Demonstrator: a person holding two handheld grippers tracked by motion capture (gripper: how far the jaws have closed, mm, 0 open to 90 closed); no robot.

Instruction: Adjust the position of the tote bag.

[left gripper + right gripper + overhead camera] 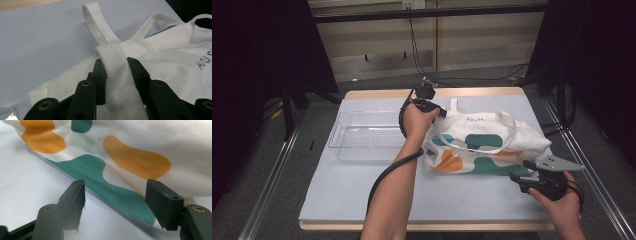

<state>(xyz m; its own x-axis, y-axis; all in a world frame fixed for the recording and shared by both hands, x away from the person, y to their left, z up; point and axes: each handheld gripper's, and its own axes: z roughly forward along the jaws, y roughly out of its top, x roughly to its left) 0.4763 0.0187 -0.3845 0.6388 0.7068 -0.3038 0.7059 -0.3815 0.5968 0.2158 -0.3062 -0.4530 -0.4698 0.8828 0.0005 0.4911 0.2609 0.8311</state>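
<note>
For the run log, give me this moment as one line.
left tongs: shut on bag strap | right tongs: open at tote bag edge

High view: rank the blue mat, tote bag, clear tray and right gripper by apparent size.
1. Blue mat, largest by far.
2. Tote bag.
3. Clear tray, somewhat smaller than the bag, though it lies partly behind the left forearm.
4. Right gripper, smallest, even though it sits nearer the camera.

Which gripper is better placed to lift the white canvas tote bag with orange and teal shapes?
Left. The left gripper is shut on a white fabric strap of the white canvas tote bag, at its far left corner. The right gripper is open at the bag's near edge, holding nothing.
</note>
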